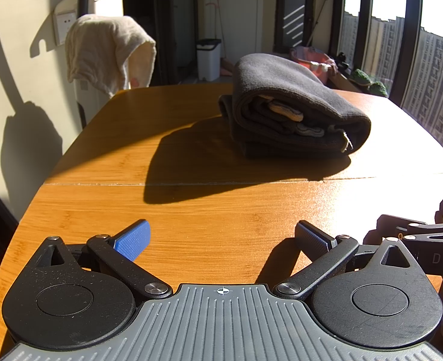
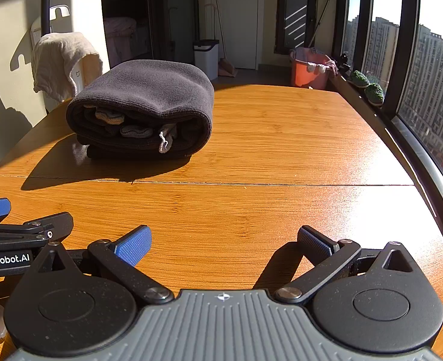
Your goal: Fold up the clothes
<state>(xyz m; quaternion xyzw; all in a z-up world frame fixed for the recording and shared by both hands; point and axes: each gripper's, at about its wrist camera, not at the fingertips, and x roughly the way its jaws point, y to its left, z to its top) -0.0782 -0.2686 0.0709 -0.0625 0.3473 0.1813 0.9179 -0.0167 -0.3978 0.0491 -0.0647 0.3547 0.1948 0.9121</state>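
left gripper [image 1: 221,240]: fingers spread, empty | right gripper [image 2: 223,245]: fingers spread, empty | dark folded garment [image 1: 293,108] rests mid-tabletop [image 1: 206,216], well ahead of both | fold looks finished; judged best: keep clear, don't nudge stack, square edges only if needed

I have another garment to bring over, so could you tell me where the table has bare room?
The wooden table is bare right of the folded dark garment, out to the window-side edge, and between the garment and the open left gripper and right gripper. Only the near edge, where both grippers sit, is crowded.
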